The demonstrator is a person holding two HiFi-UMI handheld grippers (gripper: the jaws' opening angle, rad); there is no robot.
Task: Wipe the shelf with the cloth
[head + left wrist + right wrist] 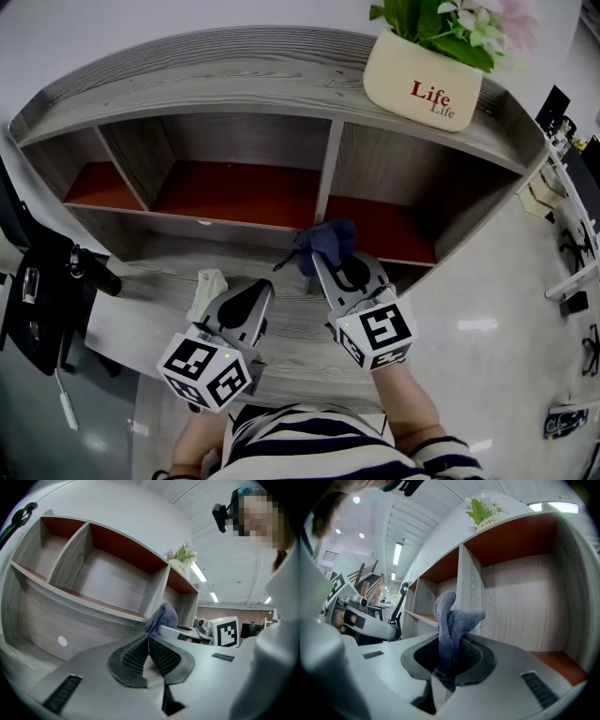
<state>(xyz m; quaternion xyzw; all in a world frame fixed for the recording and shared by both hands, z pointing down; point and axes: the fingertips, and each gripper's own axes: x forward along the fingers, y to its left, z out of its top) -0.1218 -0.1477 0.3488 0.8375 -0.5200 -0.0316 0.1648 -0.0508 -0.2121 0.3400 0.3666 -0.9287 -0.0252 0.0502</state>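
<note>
The right tongs (322,261) clamp the cloth (328,239) at the shelf's (216,66) front edge, before a divider (324,169). The left tongs (265,289), closed on nothing, hover nearer left. A pot (422,82) holding a plant (436,23) stands top right.

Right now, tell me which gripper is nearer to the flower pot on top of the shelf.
Right. The right gripper, shut on the cloth, is at the front of the shelf, below and left of the flower pot; the left gripper is lower and further left.
</note>
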